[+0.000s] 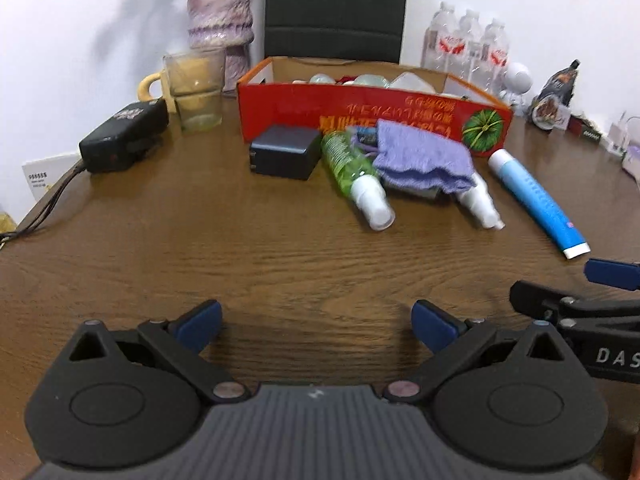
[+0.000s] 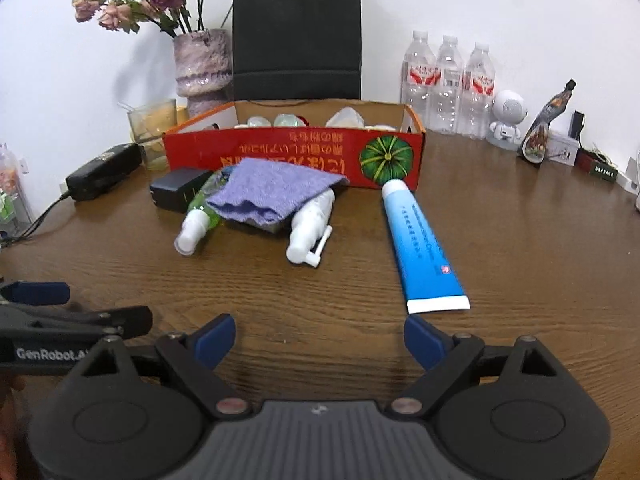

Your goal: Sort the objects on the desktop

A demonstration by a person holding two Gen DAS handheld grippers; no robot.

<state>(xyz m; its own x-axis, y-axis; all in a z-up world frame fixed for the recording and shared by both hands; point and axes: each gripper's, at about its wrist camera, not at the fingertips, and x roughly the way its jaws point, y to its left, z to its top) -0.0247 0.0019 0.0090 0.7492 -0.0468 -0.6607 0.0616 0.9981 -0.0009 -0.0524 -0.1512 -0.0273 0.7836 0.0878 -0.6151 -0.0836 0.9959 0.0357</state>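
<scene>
Brown wood-grain table (image 2: pixel 520 240), rounded far edge, set against a plain white wall (image 2: pixel 500 0). Along the wall: mottled purple vase (image 2: pixel 202 62) with dried pink flowers (image 2: pixel 132 4), black paper bag (image 2: pixel 297 36), three water bottles (image 2: pixel 448 80), white robot figurine (image 2: pixel 506 120). Even light, soft shadows.

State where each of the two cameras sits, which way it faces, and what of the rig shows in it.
Left wrist: sits on the left gripper, facing across the table toward the red box; its open fingers and the right gripper's tips at the right edge show.
Right wrist: sits on the right gripper, facing the same box; its open fingers and the left gripper at the left edge show.
Shared: purple cloth, blue tube.
</scene>
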